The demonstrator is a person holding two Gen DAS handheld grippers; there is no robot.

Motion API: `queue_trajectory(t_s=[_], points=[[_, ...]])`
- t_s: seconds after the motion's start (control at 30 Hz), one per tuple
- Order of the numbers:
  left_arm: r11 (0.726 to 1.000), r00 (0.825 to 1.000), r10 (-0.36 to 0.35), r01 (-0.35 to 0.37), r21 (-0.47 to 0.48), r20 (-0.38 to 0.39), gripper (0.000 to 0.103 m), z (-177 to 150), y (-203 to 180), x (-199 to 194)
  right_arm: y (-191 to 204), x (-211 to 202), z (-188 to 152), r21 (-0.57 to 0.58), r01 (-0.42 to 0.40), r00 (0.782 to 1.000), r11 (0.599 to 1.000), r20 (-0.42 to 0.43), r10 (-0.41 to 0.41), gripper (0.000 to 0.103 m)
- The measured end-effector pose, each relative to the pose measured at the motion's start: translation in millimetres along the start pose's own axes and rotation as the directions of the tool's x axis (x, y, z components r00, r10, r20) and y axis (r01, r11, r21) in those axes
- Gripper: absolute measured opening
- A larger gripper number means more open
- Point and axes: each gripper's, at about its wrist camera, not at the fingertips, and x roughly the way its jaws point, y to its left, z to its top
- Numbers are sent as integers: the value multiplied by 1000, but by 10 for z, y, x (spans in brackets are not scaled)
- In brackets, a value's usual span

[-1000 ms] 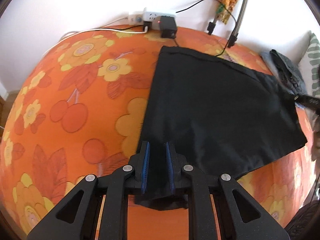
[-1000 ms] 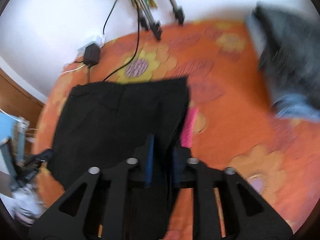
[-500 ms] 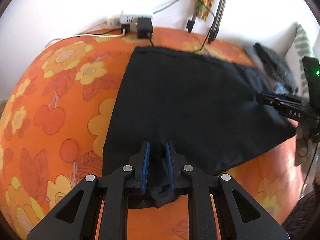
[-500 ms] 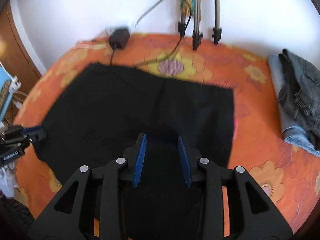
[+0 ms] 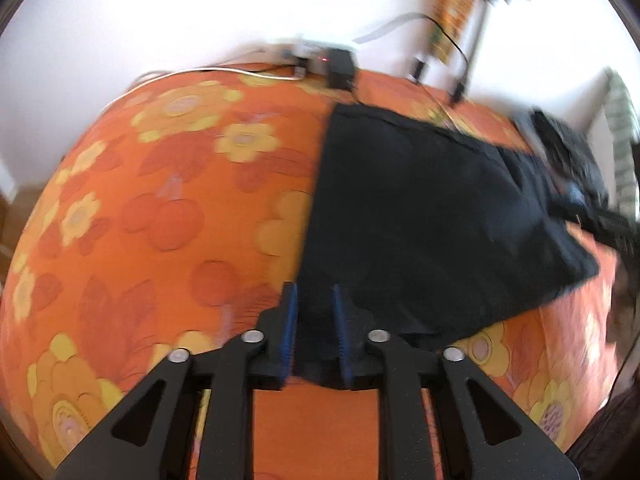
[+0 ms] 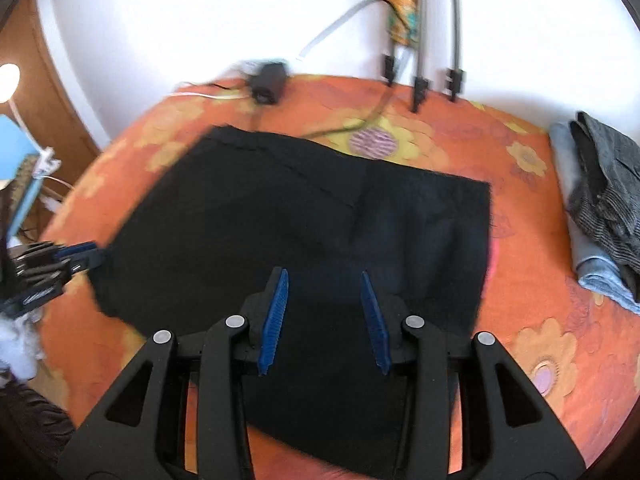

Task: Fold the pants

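The black pants [image 5: 420,216] lie folded flat on the orange flowered bedspread [image 5: 168,208]. My left gripper [image 5: 314,300] is shut on the pants' near left corner, with black cloth between its blue pads. In the right wrist view the pants [image 6: 280,220] spread across the middle. My right gripper [image 6: 324,280] is open and empty just above the pants' near part. The left gripper [image 6: 76,256] shows at the pants' left corner in that view.
A power strip with a black adapter [image 5: 340,66] and cables lies at the far edge by the white wall. Tripod legs [image 6: 416,92] stand at the back. A pile of grey and blue clothes [image 6: 600,208] lies at the right. A wooden nightstand [image 6: 24,128] is left.
My right gripper has let go of the pants and opened wide. The left gripper still holds its corner and has shifted, with the pants swinging rightward in its view.
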Motion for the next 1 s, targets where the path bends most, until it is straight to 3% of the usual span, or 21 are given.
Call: queue_trajectory(t_s=[0.1,0.2,0.4,0.5,0.6,0.7,0.73,0.77,0.9,1.0], points=[[993,998,-57,57,-103,-1,52,0,189,-29,240,-71,-51,-18,-47,999,999,7,47,40],[980,992,-126,121,-161,-18,53,-23,239,17,472,-81,-85,-26,-95,995,995,-1,95,47],[971,988,-145,132,-200,-54,53,-70,238,166,764,-11,0,3,-189,981,982,-30,189,53],[966,988,-149,135,-219,-49,53,-97,245,185,943,73,115,2,-216,975,976,-48,216,63],[967,989,-144,131,-221,-42,53,-100,237,181,1099,211,267,27,-232,969,972,-75,234,63],[962,988,-151,139,-236,-34,45,-93,261,183,1274,400,448,47,-251,959,967,-123,255,63],[961,987,-156,144,-238,-32,38,-92,268,191,1340,465,510,52,-251,957,967,-139,256,63],[959,986,-165,151,-240,-38,21,-90,266,210,1414,540,575,55,-247,955,967,-157,253,63],[958,984,-175,161,-237,-38,13,-69,246,243,1608,828,752,71,-229,942,971,-235,240,63],[941,976,-216,203,-269,-18,10,-41,287,201,1718,1014,823,64,-196,938,979,-279,206,63]])
